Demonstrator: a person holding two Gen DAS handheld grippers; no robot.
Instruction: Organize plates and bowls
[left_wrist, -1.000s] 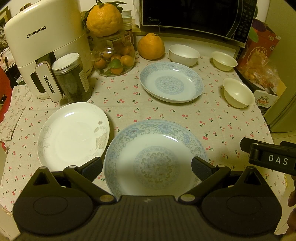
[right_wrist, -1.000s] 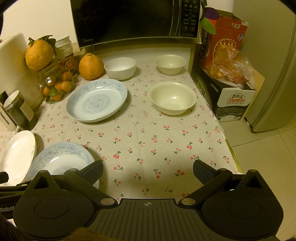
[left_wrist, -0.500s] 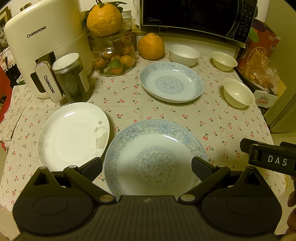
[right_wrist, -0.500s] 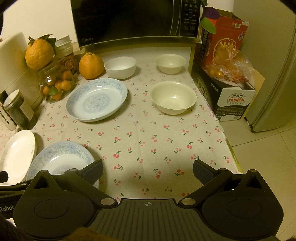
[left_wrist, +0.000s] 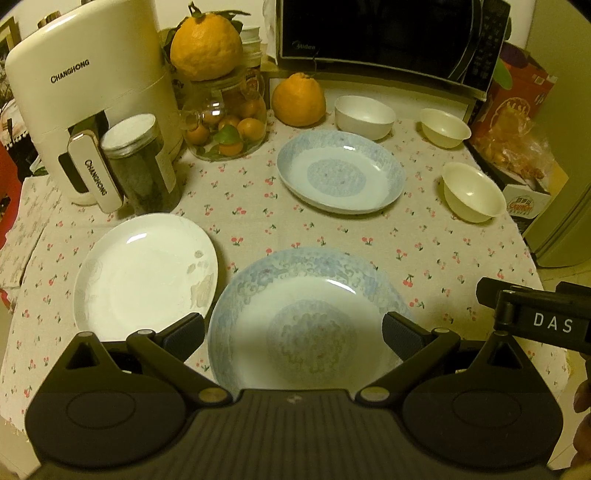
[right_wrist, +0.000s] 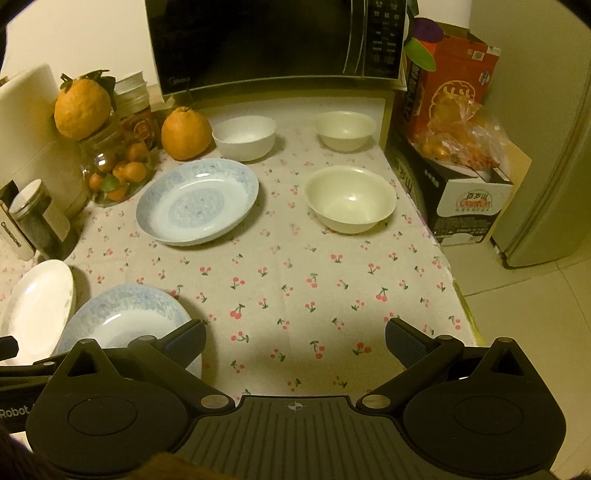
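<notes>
The left gripper (left_wrist: 293, 330) hangs with its jaws spread wide over the near blue-patterned plate (left_wrist: 306, 321), one finger on each side of it; whether the pads touch the rim is hard to tell from this angle. The right gripper (right_wrist: 295, 338) is likewise spread wide, holding nothing, above bare cherry-print tablecloth (right_wrist: 314, 280) at the table's near edge. Just left of the near plate lies a plain white plate (left_wrist: 144, 273). Farther back sits a second blue-patterned plate (right_wrist: 197, 201), and to its right a cream bowl (right_wrist: 350, 199). Behind them, in front of the microwave (right_wrist: 273, 40), stand a white bowl (right_wrist: 244, 137) and a smaller cream bowl (right_wrist: 345, 131), well apart. An orange citrus fruit (right_wrist: 185, 133) sits just beside the white bowl.
</notes>
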